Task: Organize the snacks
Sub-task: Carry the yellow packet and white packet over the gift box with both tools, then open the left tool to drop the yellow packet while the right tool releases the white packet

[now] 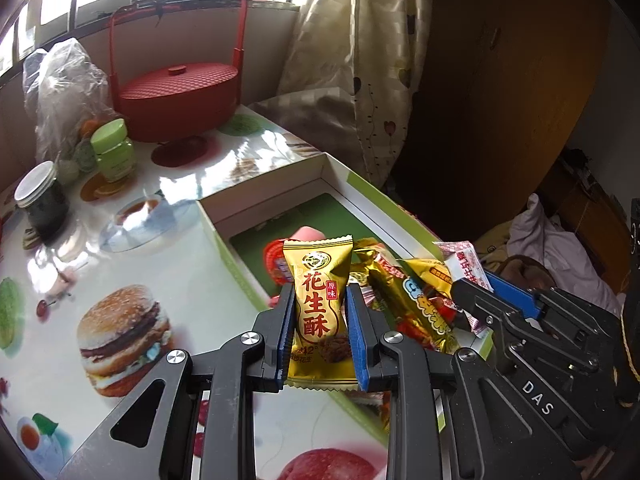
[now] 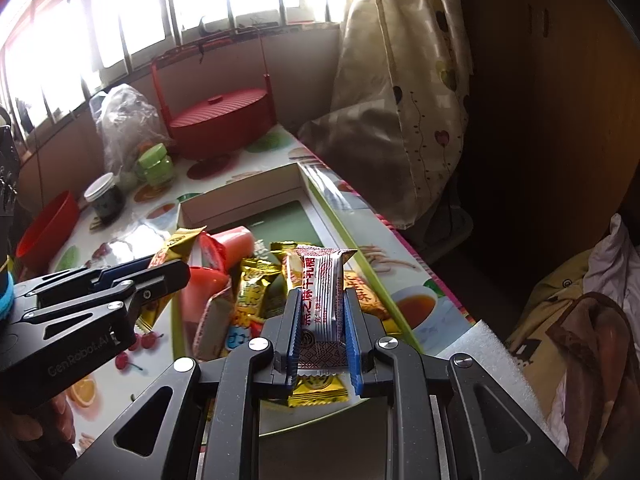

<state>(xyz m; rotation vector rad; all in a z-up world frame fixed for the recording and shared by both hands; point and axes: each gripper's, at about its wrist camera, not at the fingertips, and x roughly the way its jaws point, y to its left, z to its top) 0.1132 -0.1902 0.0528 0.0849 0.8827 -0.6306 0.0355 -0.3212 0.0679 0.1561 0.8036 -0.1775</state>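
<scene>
My left gripper (image 1: 320, 292) is shut on a gold peanut-candy packet (image 1: 318, 308), held upright above the near-left wall of the open box (image 1: 332, 176). My right gripper (image 2: 322, 300) is shut on a white-and-red packet (image 2: 326, 292), held over the box's snack pile (image 2: 256, 292). The right gripper also shows in the left wrist view (image 1: 472, 292) at the right, with its packet (image 1: 466, 264). The left gripper shows in the right wrist view (image 2: 176, 268) at the left, with its gold packet (image 2: 176, 248). Several gold and red snacks (image 1: 416, 300) lie in the box's near end.
A red lidded basket with a tall handle (image 1: 180, 92), a plastic bag (image 1: 64, 92), a green jar (image 1: 112, 148) and a dark jar (image 1: 40, 200) stand at the table's far side. A red bowl (image 2: 48, 228) sits left. A curtain (image 1: 360, 60) hangs beyond the table.
</scene>
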